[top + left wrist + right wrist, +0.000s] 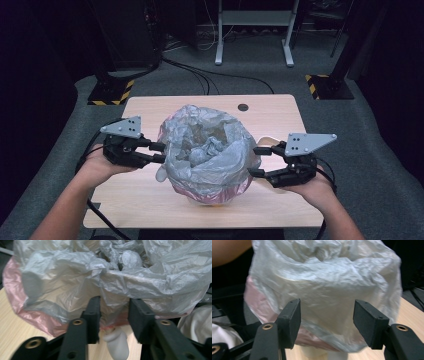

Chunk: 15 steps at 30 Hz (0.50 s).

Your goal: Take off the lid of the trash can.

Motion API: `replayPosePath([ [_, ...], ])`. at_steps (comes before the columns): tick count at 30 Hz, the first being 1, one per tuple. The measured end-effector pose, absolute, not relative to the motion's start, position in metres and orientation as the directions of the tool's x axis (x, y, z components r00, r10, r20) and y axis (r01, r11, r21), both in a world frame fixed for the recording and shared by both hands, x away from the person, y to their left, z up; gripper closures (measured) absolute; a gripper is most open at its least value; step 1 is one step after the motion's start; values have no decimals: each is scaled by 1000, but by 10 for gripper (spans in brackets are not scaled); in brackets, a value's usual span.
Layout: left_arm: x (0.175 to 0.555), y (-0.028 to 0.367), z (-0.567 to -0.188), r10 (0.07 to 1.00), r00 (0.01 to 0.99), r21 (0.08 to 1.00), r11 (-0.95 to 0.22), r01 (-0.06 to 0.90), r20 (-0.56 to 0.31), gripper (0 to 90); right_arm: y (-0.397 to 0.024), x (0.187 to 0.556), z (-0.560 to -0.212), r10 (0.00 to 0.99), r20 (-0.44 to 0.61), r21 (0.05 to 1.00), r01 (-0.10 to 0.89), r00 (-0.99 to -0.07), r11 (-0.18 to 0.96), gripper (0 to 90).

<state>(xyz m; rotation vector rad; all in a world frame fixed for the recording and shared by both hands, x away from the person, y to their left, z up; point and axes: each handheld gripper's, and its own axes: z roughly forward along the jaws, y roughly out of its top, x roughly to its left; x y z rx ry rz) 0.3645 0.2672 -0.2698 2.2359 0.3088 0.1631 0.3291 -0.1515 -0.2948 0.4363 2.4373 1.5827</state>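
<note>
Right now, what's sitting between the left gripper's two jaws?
In the left gripper view, a bunched fold of the grey plastic bag sits between the jaws of the left gripper, with a white rounded handle-like part just below it.

Bag-covered bin (pixel 207 150) on table (pixel 150 200), between left gripper (pixel 159 152) and right gripper (pixel 259 161)

Count on inspection: one table (pixel 150 200); one grey plastic bag (pixel 210 145), crumpled, over one pink container (pixel 210 194); one white handle-like part (pixel 117 342) below the bag's edge. Two hand-held grippers were present, the left hand-held gripper (pixel 160 152) and the right hand-held gripper (pixel 259 161), each with two black jaws.
</note>
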Motion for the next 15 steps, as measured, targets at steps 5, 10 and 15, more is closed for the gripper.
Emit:
replayPosePath([
  [5, 365, 264, -273, 265, 964, 781, -606, 153, 16, 840, -146, 331, -297, 333, 8, 914, 142, -943, 381, 403],
  [10, 364, 266, -278, 285, 958, 787, -595, 159, 22, 898, -138, 332, -303, 273, 6, 909, 119, -962, 400, 610],
  [15, 362, 271, -282, 295, 955, 794, -585, 165, 18, 900, -137, 329, -306, 249, -23, 897, 90, -968, 434, 856],
])
